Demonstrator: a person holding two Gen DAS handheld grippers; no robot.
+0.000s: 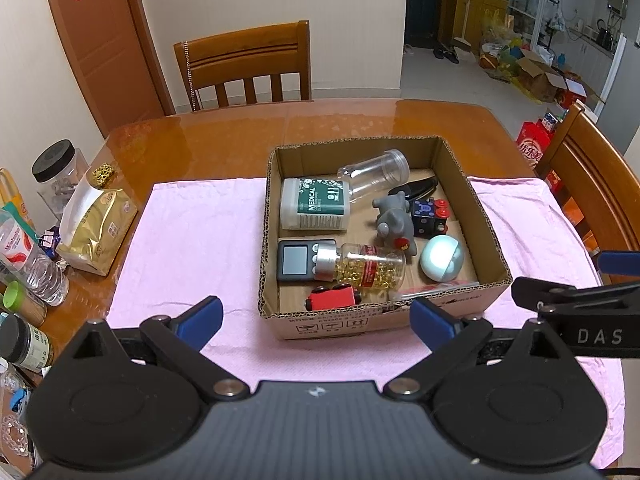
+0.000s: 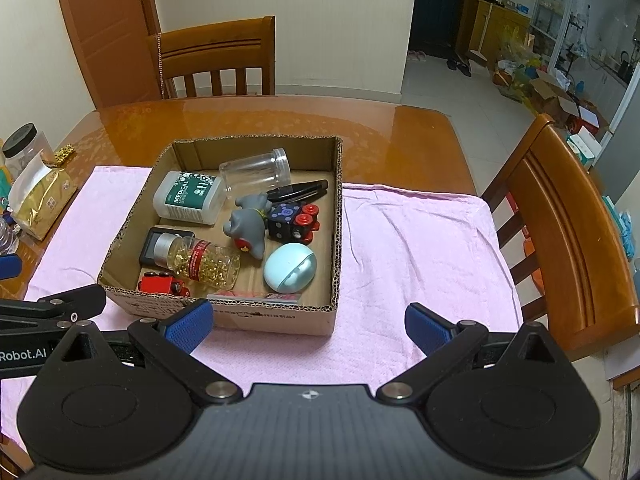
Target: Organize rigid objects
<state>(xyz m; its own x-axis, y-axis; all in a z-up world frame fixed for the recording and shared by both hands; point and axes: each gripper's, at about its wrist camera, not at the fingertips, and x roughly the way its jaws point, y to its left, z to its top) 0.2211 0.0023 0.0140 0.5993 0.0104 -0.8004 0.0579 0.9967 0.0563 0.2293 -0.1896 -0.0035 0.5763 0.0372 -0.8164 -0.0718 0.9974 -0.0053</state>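
A cardboard box (image 1: 472,184) (image 2: 338,216) stands on a pink cloth (image 1: 188,232) (image 2: 420,240). In it lie a white medical bottle (image 1: 314,204) (image 2: 188,198), a clear jar (image 1: 374,174) (image 2: 256,172), a grey toy animal (image 1: 394,224) (image 2: 248,226), a capsule bottle (image 1: 360,268) (image 2: 198,260), a pale blue egg-shaped case (image 1: 442,258) (image 2: 290,268), a red toy car (image 1: 334,298) (image 2: 162,284), a dark cube toy (image 1: 428,216) (image 2: 294,224) and a grey timer (image 1: 296,260). My left gripper (image 1: 316,320) is open in front of the box. My right gripper (image 2: 308,324) is open at the box's near right corner.
A gold pouch (image 1: 98,232), a water bottle (image 1: 32,260) and jars (image 1: 56,168) crowd the table's left edge. Wooden chairs stand at the far side (image 1: 244,64) and the right side (image 2: 560,232). The right gripper's body shows in the left wrist view (image 1: 580,312).
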